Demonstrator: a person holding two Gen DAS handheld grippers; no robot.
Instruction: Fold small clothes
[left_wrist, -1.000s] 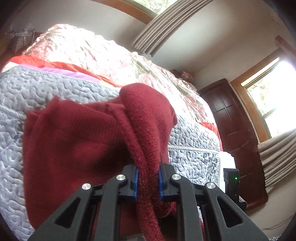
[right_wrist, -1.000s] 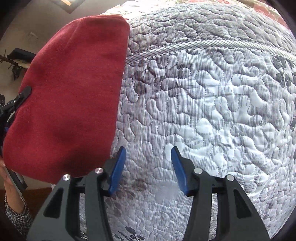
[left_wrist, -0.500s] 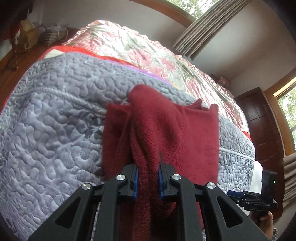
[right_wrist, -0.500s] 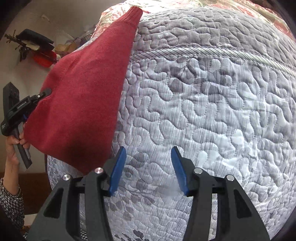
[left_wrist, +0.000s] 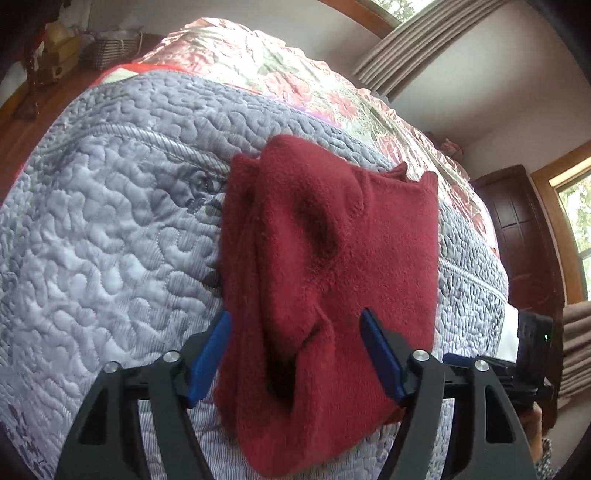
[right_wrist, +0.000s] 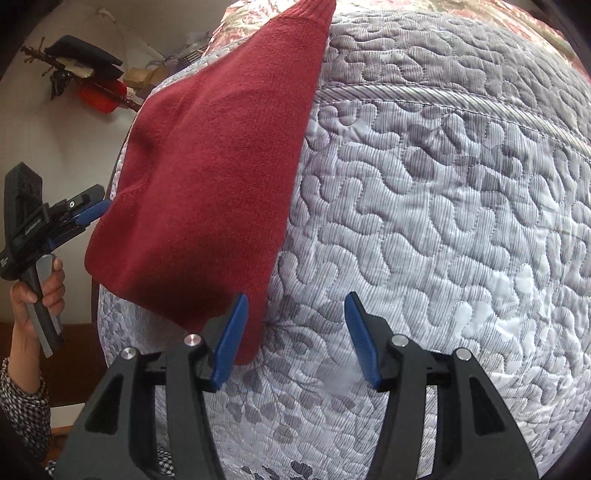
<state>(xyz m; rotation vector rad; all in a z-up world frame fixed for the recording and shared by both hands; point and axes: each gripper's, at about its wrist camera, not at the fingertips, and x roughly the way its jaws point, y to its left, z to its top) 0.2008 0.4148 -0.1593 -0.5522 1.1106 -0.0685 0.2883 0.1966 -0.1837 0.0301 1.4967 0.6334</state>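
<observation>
The left tongs (left_wrist: 295, 354) stand with their blue pads wide apart, holding nothing, astride the near end of a dark red knitted garment (left_wrist: 328, 280). The right tongs (right_wrist: 293, 336) are also spread and empty; their left pad sits just beside the garment's lower corner, seemingly without gripping it.

The red garment lies on a bed, on a grey quilted cover (right_wrist: 424, 206), near the bed's foot edge, with its near end seeming to hang slightly past that edge. In the left wrist view it is bunched, with a thick rolled fold running along its length and a flatter panel to the right. Beyond the quilted cover lies a pink floral bedspread (left_wrist: 280, 77). In the right wrist view a hand (right_wrist: 35, 295) grips the handle of the left tongs at the far left.

The garment appears laid down but not yet tidy. To do this step well, the loose ridge probably needs flattening first: grip one free edge or corner, not the bulky fold, and draw it outward so the knit lies smooth. The fabric looks soft and stretchy, so a shallow pinch may slip, and a hasty pull could drag the whole piece off the bed's edge.
</observation>
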